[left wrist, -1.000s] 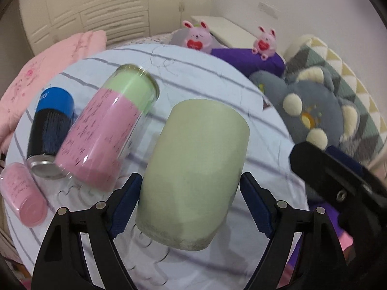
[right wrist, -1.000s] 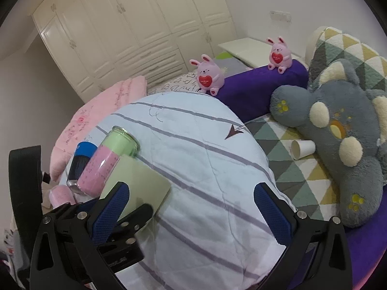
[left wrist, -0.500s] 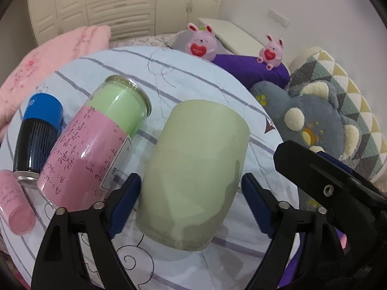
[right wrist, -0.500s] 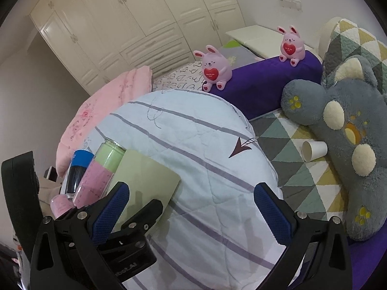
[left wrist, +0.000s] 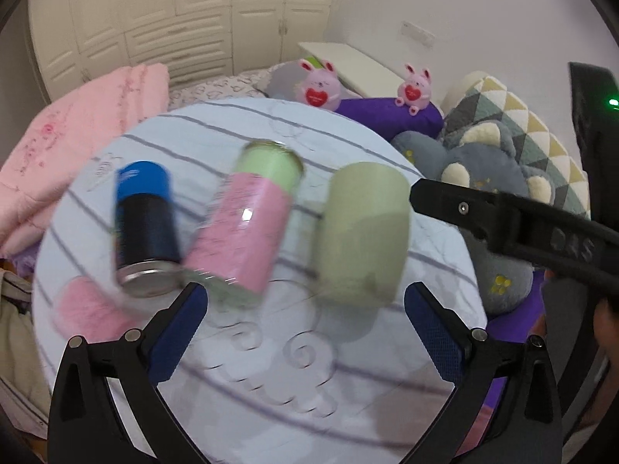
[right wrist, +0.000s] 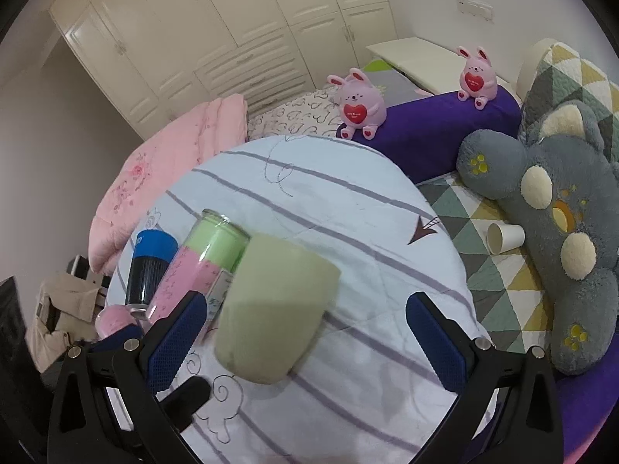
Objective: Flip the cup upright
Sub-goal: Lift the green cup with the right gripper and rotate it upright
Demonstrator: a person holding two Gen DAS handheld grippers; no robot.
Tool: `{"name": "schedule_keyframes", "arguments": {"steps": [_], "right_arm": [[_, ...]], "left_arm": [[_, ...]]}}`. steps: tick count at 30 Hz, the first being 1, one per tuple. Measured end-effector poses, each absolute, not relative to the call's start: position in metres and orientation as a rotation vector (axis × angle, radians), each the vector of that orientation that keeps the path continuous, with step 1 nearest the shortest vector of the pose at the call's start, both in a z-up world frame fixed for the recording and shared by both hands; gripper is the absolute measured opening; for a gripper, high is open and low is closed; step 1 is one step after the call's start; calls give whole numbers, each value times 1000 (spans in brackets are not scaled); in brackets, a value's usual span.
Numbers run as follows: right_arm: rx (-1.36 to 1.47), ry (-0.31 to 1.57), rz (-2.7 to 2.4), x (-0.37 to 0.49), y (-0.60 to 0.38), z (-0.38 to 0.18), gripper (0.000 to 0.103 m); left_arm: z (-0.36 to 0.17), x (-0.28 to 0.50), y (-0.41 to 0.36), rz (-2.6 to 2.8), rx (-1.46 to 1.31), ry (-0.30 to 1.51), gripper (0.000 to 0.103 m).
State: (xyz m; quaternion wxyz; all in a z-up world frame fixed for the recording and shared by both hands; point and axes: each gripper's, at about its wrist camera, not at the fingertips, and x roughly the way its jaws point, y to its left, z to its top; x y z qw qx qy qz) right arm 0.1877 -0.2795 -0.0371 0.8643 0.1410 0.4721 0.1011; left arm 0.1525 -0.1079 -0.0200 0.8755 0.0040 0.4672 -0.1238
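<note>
Fingers [left wrist: 185, 321] spread, one green cup [left wrist: 361, 232], two pink bunnies [right wrist: 358, 104]

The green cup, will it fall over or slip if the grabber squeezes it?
The green cup stands mouth-down on a soft quilt, so a nudge could probably tip it. Its sides look smooth and tapered, so it might slide in a loose grip. Once on its side it would likely roll in a curve. The right gripper is open around it.
</note>
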Motion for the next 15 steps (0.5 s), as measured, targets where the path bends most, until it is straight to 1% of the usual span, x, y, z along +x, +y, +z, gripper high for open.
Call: {"name": "schedule_keyframes", "arguments": {"steps": [6, 15], "right_arm": [[320, 1068, 175, 194, -267, -42, 103], [456, 1173, 167, 213, -265, -67, 103]], "left_arm": [[-15, 147, -86, -260, 33, 976, 103], [-15, 153, -93, -279, 135, 959, 103]]}}
